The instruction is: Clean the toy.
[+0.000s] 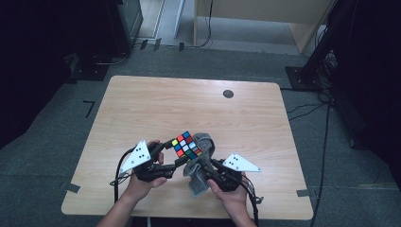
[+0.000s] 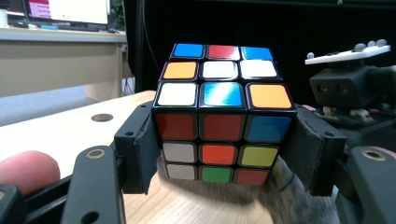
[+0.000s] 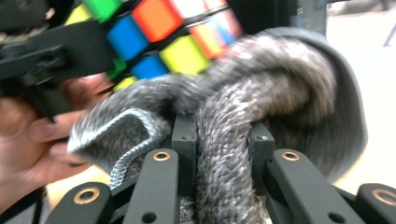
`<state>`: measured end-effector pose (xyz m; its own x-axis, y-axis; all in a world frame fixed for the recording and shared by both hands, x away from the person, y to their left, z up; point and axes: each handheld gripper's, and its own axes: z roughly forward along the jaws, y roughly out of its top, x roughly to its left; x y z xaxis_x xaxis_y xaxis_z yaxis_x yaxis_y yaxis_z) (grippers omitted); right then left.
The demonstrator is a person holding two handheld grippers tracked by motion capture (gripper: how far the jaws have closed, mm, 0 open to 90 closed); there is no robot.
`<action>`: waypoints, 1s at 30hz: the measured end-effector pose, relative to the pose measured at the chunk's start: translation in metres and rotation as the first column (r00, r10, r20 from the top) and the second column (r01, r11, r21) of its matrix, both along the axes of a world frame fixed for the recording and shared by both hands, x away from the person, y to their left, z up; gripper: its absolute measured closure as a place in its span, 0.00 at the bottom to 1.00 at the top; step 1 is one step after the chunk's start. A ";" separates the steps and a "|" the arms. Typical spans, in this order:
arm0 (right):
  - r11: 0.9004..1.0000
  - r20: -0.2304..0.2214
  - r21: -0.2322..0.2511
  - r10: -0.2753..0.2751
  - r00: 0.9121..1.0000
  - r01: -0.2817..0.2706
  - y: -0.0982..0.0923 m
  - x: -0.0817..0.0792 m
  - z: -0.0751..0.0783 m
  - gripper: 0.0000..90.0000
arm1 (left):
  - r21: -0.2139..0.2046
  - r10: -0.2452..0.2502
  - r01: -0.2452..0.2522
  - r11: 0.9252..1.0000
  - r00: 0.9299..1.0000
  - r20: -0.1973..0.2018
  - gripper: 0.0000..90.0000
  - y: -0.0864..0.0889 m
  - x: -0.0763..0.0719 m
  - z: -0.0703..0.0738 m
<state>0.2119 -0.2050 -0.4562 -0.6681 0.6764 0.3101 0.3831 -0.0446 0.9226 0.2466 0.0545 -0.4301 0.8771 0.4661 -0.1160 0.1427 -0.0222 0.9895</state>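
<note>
A scrambled Rubik's cube [image 1: 187, 144] is held above the table's front middle, with my left gripper [image 1: 178, 150] shut on it. In the left gripper view the cube [image 2: 223, 112] sits square between the two black pads [image 2: 140, 154], which press its left and right sides. My right gripper [image 1: 201, 163] is shut on a grey cloth [image 1: 203, 156]. That cloth [image 3: 261, 93] bunches between the right gripper's jaws [image 3: 224, 149] and drapes against the cube [image 3: 154, 42] just beyond it. The cloth wraps the cube's right side in the high view.
The wooden table [image 1: 142, 109] has a dark round grommet [image 1: 228, 93] near its far edge. Dark stands and cables flank the table on the floor. A desk with monitors [image 2: 70, 11] stands behind in the left gripper view.
</note>
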 end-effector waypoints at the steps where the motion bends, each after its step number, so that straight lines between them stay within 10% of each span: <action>1: 0.999 -0.004 -0.017 0.027 1.000 -0.027 0.005 -0.001 -0.002 0.80 | 0.004 0.005 -0.005 1.000 1.000 0.000 0.38 0.000 0.000 0.000; 5: 0.988 -0.017 -0.115 0.103 0.994 -0.105 0.021 -0.001 -0.009 0.80 | 0.013 0.026 -0.025 1.000 1.000 -0.009 0.38 0.002 0.002 -0.001; 12: 0.966 0.009 -0.242 -0.093 0.996 0.092 -0.006 0.016 -0.020 0.76 | 0.026 0.061 -0.060 0.998 0.997 -0.045 0.38 0.008 0.009 -0.002; 18: 0.956 -0.112 -0.269 -0.154 0.982 0.119 -0.024 0.039 -0.032 0.48 | 0.041 0.068 -0.065 0.997 0.995 -0.069 0.38 0.009 0.013 -0.003; 22: 0.928 -0.048 -0.313 -0.227 0.973 0.201 -0.031 0.036 -0.023 0.35 | 0.043 0.084 -0.081 0.996 0.992 -0.096 0.38 0.008 0.015 -0.004; 30: 0.967 0.123 -0.242 -0.050 0.991 0.079 -0.005 0.012 -0.003 0.32 | 0.040 0.077 -0.072 0.997 0.988 -0.136 0.38 0.000 0.013 -0.002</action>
